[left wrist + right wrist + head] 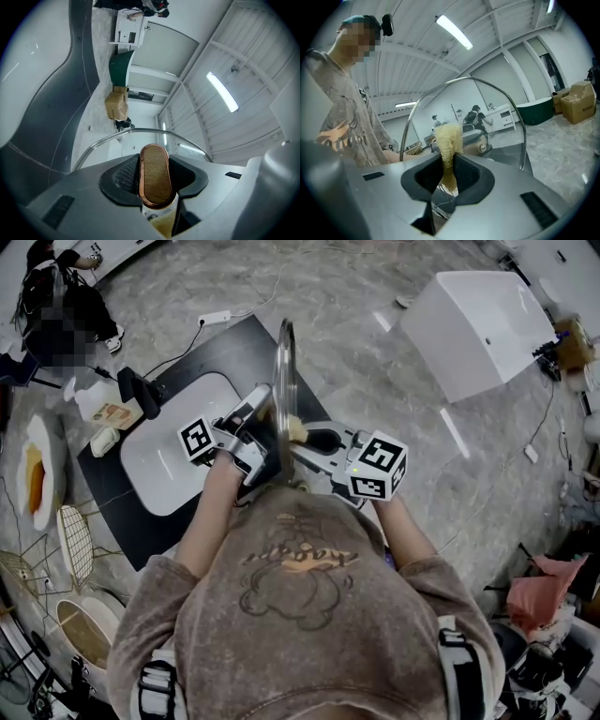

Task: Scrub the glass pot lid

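The glass pot lid (284, 371) stands on edge in the air in front of me, its steel rim seen edge-on in the head view. My left gripper (265, 418) is shut on the lid's wooden, copper-rimmed knob (154, 174), which sits between the dark pads (126, 176). The lid's rim (136, 131) arcs behind the knob. On the lid's other face, my right gripper (311, 436) is shut on a yellow loofah scrubber (449, 139). The scrubber's frayed tip (297, 430) lies against the glass. In the right gripper view the lid's rim (490, 84) curves around the scrubber.
Below the lid a white basin (173, 451) lies on a black mat (234, 348). Plates (37, 474), a wire rack (75, 542) and a bowl (84, 634) are at the left. A white box (478, 324) stands far right, a power strip (214, 318) behind, a person (61, 306) far left.
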The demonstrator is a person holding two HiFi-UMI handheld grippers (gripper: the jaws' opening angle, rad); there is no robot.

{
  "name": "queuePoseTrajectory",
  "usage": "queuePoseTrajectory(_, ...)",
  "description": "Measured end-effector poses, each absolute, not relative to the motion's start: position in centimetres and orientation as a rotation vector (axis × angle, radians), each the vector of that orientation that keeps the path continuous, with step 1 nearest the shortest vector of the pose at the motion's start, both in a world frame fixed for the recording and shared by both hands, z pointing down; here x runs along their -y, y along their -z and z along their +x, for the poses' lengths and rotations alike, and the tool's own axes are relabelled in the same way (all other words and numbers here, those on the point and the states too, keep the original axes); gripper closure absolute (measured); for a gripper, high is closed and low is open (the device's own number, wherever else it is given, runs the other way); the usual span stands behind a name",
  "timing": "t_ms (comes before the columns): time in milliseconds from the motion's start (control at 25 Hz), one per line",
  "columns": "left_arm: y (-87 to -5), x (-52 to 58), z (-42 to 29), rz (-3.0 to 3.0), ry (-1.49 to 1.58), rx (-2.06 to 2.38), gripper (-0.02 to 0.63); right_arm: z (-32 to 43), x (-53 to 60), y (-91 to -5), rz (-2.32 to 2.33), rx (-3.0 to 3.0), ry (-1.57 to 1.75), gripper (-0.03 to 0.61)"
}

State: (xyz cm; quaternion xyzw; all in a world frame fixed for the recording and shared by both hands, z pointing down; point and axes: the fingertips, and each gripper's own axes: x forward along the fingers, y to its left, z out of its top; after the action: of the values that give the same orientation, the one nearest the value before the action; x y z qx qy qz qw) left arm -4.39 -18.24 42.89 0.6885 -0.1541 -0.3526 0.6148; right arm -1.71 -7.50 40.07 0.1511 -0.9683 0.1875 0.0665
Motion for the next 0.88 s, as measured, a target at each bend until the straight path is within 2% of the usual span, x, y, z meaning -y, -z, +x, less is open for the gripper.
queuePoseTrajectory(360,-43.6,18.9,-4.6,1.588,0.798,0.357,0.434,-2.2,10.4,-38.6,0.540,2.979,-0.560,0.522)
queuePoseTrajectory(880,-43.7,18.2,-4.0,1.611,0.757,0.356,0.434,-1.5,14.2,-40.8,0.758,2.933,-0.623,0.522)
